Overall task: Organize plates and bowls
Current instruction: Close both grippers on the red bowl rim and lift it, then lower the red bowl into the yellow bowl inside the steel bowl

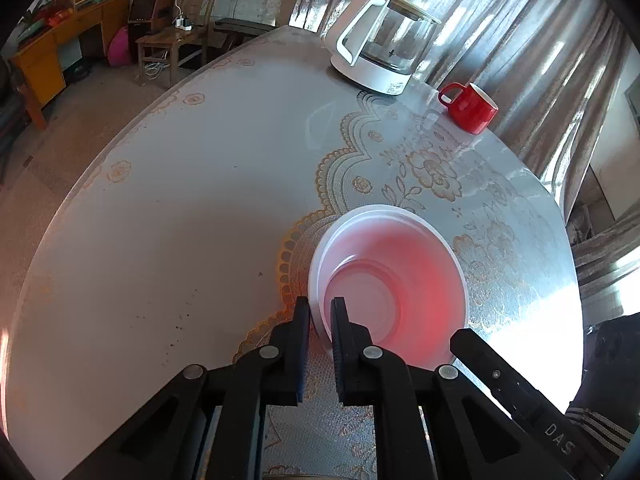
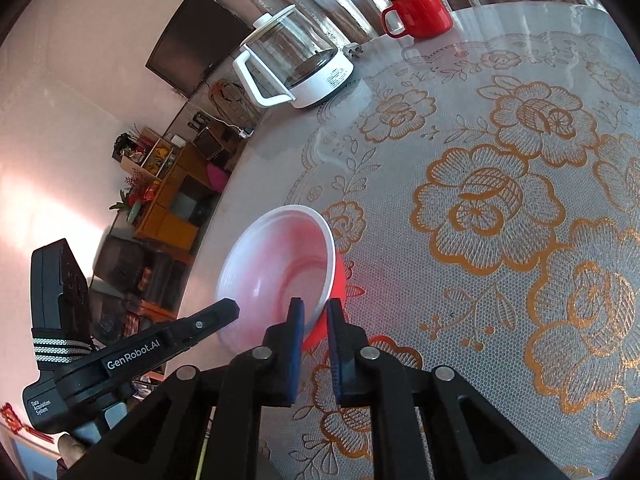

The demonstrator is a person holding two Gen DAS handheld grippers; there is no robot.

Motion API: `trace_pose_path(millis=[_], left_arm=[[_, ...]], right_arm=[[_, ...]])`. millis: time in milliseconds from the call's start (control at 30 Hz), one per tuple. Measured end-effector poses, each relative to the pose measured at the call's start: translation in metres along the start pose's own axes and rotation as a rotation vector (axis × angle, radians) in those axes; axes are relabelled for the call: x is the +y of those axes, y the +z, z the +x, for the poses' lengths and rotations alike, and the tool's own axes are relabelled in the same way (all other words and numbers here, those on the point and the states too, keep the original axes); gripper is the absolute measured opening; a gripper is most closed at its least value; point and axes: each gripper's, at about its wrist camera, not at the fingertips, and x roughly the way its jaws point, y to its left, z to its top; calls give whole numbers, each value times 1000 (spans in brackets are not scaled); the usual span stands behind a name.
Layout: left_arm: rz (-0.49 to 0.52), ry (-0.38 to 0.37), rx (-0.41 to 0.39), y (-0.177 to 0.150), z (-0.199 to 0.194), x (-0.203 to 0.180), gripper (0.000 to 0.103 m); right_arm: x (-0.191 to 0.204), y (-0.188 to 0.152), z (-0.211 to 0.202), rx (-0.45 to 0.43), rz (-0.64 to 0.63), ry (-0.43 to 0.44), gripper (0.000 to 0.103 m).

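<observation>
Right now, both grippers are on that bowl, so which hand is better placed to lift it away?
Probably the right gripper: its fingers straddle the rim of the bowl, one inside, one on the red outer wall. The left gripper grips the opposite rim equally firmly, so either could; the kettle and mug stand clear.

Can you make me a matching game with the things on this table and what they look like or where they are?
Things:
1. red ceramic mug
2. glass kettle with white base and handle
3. plastic bowl, white inside and red outside
4. round table with gold flower lace cloth

Descriptions:
A. see-through, with a lid on top
B. rim pinched by both hand-held grippers
C. stands by the curtain, handle towards the kettle
D. everything else sits on it

Pairs: 1-C, 2-A, 3-B, 4-D
</observation>
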Motion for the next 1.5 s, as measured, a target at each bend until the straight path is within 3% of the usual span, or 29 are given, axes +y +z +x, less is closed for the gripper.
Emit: trace_pose_path(millis=[600,1100,1500], left_arm=[[85,10,-109,-37,-72,-6,10],[93,9,-170,-105,-130,23,10],[70,20,-159,-146,-140,45,10]], right_arm=[[29,-23,-53,-62,-69,57,10],[59,-81,-96,-67,-129,118,10],[69,-126,-101,-33,-149,136,10]])
